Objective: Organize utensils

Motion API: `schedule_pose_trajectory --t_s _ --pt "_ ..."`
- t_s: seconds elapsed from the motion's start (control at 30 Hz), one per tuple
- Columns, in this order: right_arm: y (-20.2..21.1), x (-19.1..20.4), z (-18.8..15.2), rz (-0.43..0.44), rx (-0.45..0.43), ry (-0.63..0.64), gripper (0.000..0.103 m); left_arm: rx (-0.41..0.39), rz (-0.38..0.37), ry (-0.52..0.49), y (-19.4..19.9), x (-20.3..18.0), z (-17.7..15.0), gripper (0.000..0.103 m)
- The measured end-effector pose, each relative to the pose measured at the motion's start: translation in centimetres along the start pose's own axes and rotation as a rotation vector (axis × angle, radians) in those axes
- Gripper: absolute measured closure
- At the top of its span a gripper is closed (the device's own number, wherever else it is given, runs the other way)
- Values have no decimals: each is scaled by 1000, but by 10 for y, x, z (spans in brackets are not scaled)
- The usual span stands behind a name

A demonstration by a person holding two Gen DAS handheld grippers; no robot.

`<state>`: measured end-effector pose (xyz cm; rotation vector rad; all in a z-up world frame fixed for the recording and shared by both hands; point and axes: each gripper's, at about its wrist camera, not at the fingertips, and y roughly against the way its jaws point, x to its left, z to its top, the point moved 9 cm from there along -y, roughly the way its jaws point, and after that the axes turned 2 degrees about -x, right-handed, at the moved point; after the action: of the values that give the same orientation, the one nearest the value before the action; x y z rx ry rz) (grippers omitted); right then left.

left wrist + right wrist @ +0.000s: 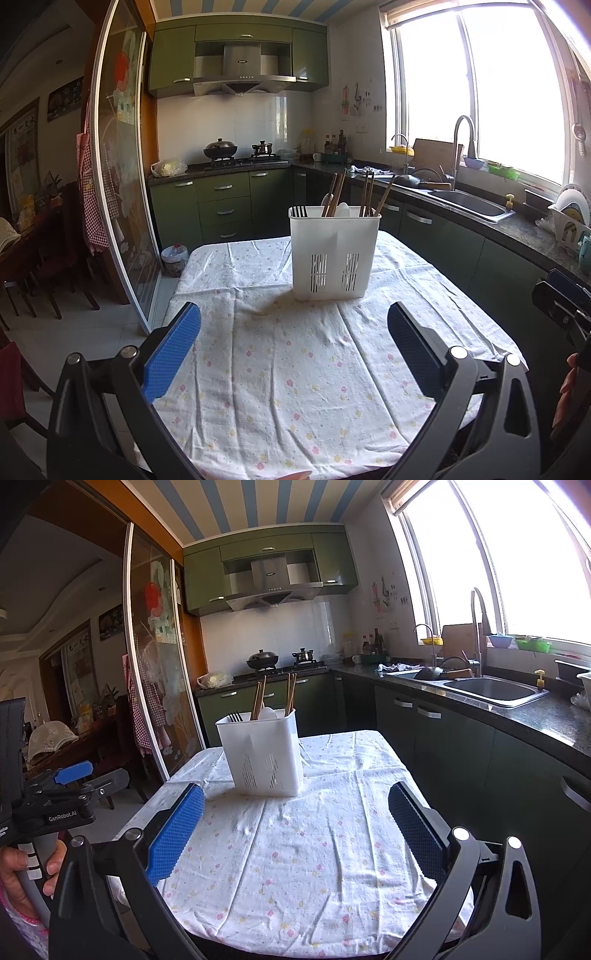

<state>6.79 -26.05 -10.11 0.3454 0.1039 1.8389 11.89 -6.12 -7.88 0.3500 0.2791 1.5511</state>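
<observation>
One tabletop (295, 387) under a wrinkled white floral cloth (295, 867), nothing lying loose on it that you can see. One white plastic utensil caddy (334, 254) stands upright toward the far end of the tabletop, slotted vents low on its near face; in the right wrist view the same caddy (264, 755) sits far and a bit left of centre. It has three sections across the top. Left section: one dark fork (300, 211), tines up. Middle section: brown chopsticks (338, 192) leaning, maybe three or four, exact count unclear, plus two white spoons (341, 210), the second partly hidden behind the sticks. Right section: another bunch of chopsticks (369, 194), about five or six, one leaning out right; you can't get a firm count.

Your left gripper (294, 325) hovers over the near half of the tabletop, jaws spread wide, nothing between them, well short of the caddy. Your right gripper (296, 806) is the same: jaws wide apart, empty, pointing at the caddy from the near edge. In the right wrist view you see the left gripper from the side, off the left edge of the tabletop, with your left hand (22, 867) wrapped round its grey handle.
</observation>
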Motion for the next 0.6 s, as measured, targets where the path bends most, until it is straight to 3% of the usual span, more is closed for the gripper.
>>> schedule_pose_trajectory --t_s 0.6 --pt "0 0 -3 -4 9 -4 5 26 -33 6 -5 1 -1 7"
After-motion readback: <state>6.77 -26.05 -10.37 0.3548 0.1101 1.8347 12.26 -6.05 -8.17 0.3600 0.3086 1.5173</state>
